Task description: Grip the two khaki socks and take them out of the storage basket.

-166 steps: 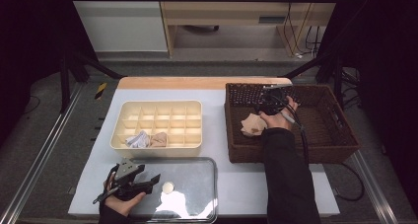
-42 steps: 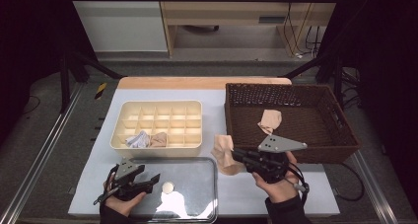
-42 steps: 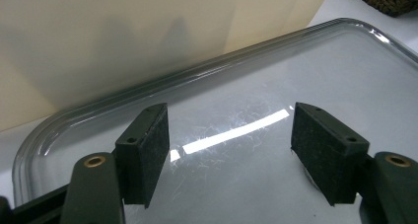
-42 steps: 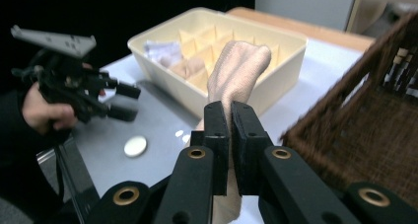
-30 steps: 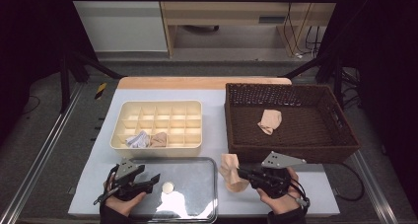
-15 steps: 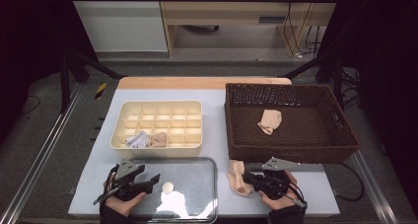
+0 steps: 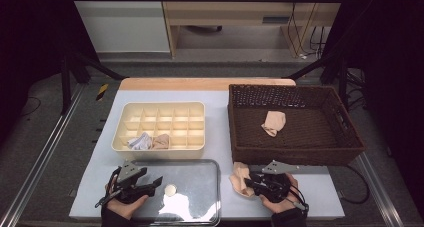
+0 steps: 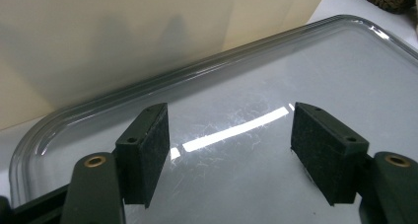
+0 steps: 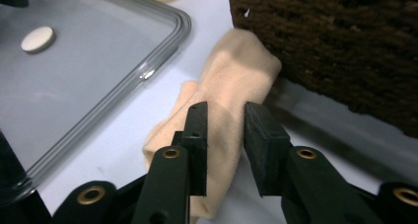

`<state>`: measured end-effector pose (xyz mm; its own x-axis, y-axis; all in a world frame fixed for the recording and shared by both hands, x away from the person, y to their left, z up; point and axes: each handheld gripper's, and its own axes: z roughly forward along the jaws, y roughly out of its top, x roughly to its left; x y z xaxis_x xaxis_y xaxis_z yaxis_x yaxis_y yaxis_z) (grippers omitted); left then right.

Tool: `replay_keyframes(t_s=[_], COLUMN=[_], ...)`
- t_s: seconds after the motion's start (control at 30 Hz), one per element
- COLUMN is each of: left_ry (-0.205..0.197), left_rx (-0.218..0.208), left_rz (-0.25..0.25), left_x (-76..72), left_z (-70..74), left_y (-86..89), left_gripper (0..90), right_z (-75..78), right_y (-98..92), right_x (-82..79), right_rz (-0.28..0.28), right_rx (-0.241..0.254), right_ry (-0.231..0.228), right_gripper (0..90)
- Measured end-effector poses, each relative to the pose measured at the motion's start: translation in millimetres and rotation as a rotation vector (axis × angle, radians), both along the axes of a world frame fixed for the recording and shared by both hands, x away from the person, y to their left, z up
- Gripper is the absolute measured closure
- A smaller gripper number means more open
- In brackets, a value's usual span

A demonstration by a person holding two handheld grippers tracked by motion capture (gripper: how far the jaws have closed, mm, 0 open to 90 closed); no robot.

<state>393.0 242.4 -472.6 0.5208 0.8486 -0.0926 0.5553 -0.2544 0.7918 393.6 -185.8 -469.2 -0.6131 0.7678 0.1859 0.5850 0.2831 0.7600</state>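
The beige sock (image 9: 224,91) lies on the white table (image 7: 220,112), in the gap between the clear tray (image 7: 200,187) and the front wall of the wicker basket (image 7: 295,154), and the right gripper (image 9: 225,128) is right over it, jaws just been opening, parted a little with the cloth running between them but the pads no longer pinching. So that one looks set down and released, I'd say. Another sock (image 7: 274,122) waits inside the basket. Over in the cream divider box (image 7: 160,112), two rolled items (image 7: 150,141) already sit in front cells, so sorting looks partly done with most cells free. The left gripper (image 8: 229,150) hovers over the tray, jaws wide apart, holding nothing.
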Motion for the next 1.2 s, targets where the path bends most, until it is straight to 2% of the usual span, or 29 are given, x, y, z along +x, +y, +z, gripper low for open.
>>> replay_keyframes(t_s=[0.23,0.43,0.7,0.93,1.2], left_ry=[0.001,0.003,0.004,0.004,0.005], left_rx=[0.003,0.003,0.003,0.004,0.005], left_rz=[0.0,-0.003,0.001,0.002,0.0], left_x=[0.2,0.5,0.7,0.9,1.0], left_z=[-0.3,-0.5,-0.6,-0.4,-0.9], left_y=[-0.4,-0.8,-0.3,0.2,-0.2], left_gripper=[30.4,30.3,30.3,30.2,30.2], right_z=[19.9,37.8,69.1,96.5,112.4], right_y=[-6.8,-12.1,-14.2,-19.7,-21.3], right_x=[-3.0,-3.1,0.5,16.2,40.7], right_rz=[-0.017,-0.037,-0.058,-0.1,-0.141], right_rx=[0.033,0.055,0.072,0.083,0.061], right_ry=[-0.066,-0.103,-0.172,-0.219,-0.255], right_gripper=[69.5,70.5,69.2,64.7,55.8])
